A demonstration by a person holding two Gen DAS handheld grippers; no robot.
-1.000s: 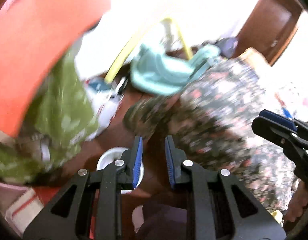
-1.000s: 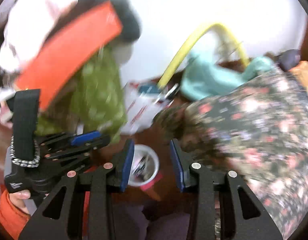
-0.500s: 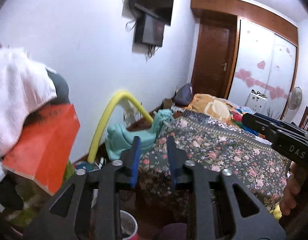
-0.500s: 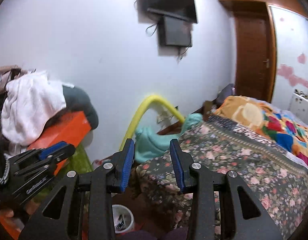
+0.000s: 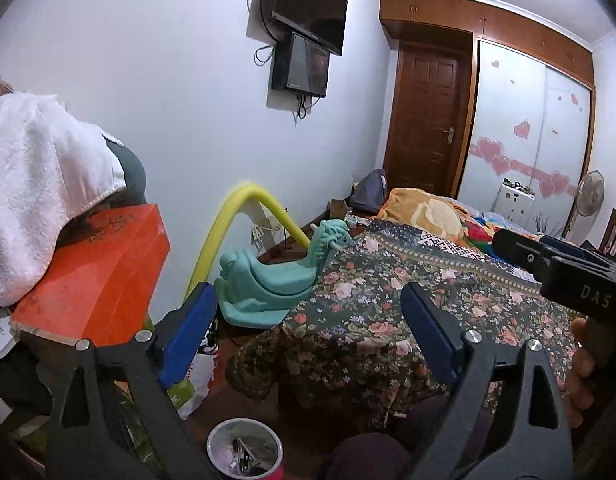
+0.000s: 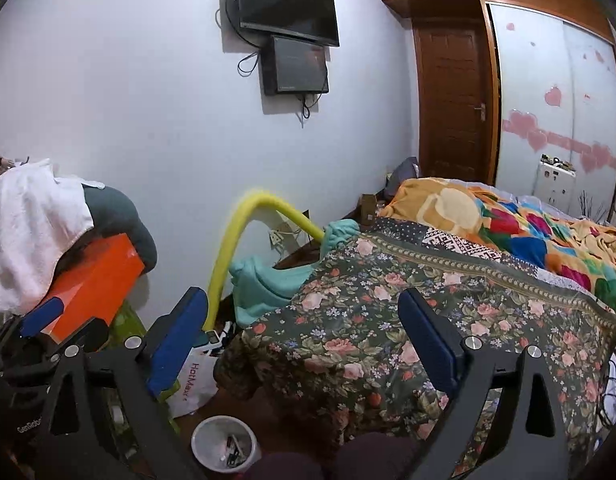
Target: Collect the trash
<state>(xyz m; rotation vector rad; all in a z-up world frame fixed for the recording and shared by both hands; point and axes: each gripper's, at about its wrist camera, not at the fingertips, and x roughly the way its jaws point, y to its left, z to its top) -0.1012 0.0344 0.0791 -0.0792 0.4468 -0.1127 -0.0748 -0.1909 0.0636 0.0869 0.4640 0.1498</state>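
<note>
Both of your grippers are up over the foot of the bed right now, and neither one has anything in it. Your left gripper (image 5: 308,336) has its jaws swinging apart with just the floral bedspread (image 5: 392,312) showing through the gap, and your right gripper (image 6: 304,340) is doing the same, jaws spreading with nothing between the blue pads (image 6: 176,340). The trash bin (image 6: 224,450) is the little white cup-shaped one down on the wooden floor by the bed corner, low and to the left of the right gripper's view, and you can see a few scraps already lying inside it. A white plastic bag (image 6: 196,380) sits on the floor just beside it. An orange box (image 5: 96,272) with a white towel (image 5: 36,196) draped over it is off to the left.
</note>
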